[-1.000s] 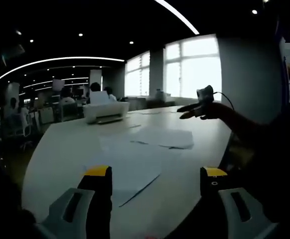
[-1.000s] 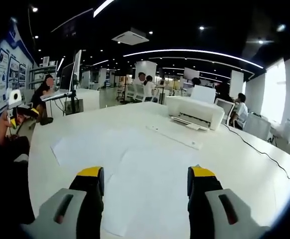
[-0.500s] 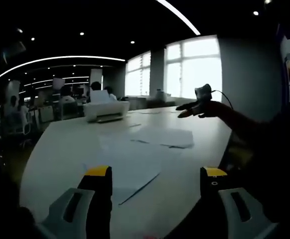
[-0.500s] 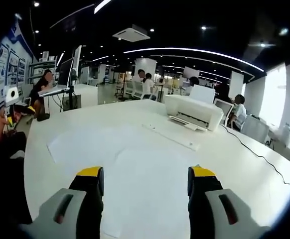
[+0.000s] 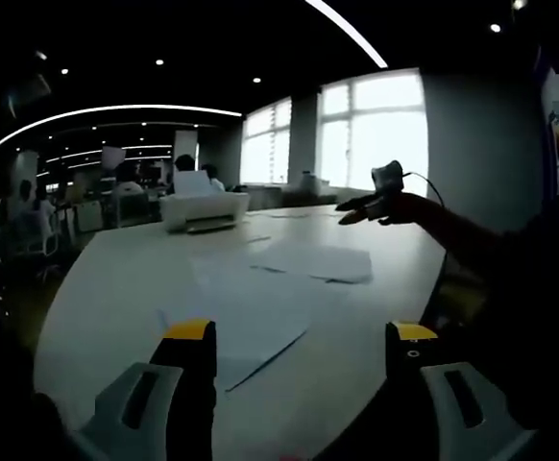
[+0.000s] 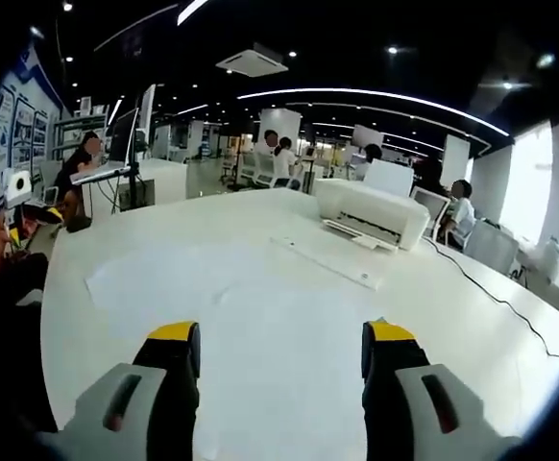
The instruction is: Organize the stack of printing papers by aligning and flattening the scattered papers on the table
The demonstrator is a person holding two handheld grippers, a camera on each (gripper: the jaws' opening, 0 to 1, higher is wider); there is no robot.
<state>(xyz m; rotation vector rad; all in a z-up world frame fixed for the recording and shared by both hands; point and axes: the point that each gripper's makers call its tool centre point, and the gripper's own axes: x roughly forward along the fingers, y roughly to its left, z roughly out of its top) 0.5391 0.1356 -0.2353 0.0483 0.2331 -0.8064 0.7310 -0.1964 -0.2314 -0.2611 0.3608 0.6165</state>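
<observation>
Several white printing sheets lie scattered on a white table. In the left gripper view one sheet lies just beyond my open left gripper, and another sheet lies farther off. My right gripper enters that view from the right, held above the table's far side. In the right gripper view a large sheet spreads under my open right gripper, with another sheet to its left. My left gripper appears small at the left edge. Neither gripper holds anything.
A white printer stands at the table's far side, also seen as the printer. A white strip lies before it and a cable runs along the right. People sit at desks behind; windows glow.
Both views have shifted slightly as my hands drift forward over the table. The papers lie where they were and both grippers stay open.
</observation>
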